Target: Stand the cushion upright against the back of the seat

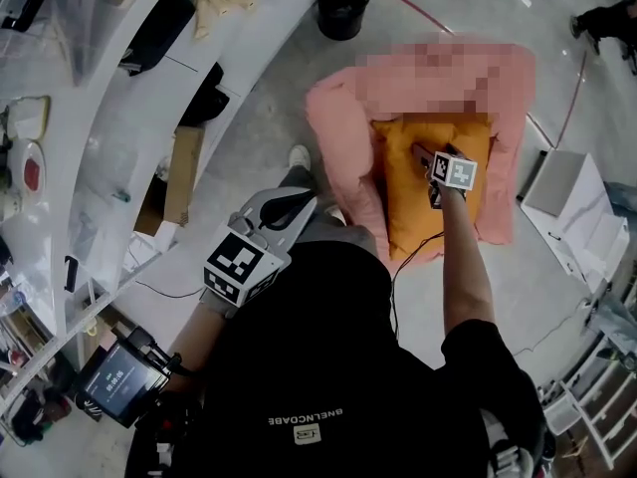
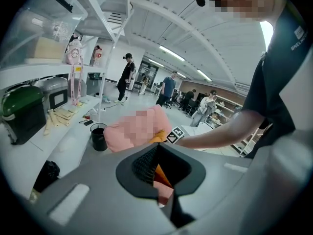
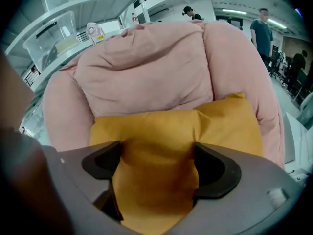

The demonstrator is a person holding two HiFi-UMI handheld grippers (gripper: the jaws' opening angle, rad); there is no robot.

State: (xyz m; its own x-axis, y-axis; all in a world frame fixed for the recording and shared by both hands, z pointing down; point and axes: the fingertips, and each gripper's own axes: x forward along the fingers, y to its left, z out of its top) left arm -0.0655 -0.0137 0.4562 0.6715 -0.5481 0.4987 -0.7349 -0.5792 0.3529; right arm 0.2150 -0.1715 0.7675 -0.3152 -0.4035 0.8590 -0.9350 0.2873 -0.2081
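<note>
Pinching a fold of the orange cushion (image 3: 171, 126), the right hand-held gripper (image 3: 156, 160) has both dark pads sunk into the fabric, which bunches into a ridge between them. From the head view, the right hand-held gripper (image 1: 423, 157) reaches out at arm's length over the pink seat (image 1: 343, 118), its marker cube facing up. The cushion (image 1: 413, 207) lies in the hollow of the seat, between the two padded side rolls. Its far edge touches the foot of the backrest and its near end hangs over the front lip. How steeply it leans cannot be told from these views. In the right gripper view the seat (image 3: 146, 67) rises behind the cushion as a plump back, and the cushion's far right corner presses into the right side roll.

The left hand-held gripper (image 1: 299, 205) is held back close to the person's body, well apart from the seat, pointing towards it. In its own view, the left hand-held gripper (image 2: 159, 153) has its tips pressed together on nothing. A sliver of orange and pink shows through the hollow behind them.

A black bucket (image 1: 341, 6) stands on the floor just beyond the seat's back. White shelving (image 1: 109, 127) curves along the left side.
</note>
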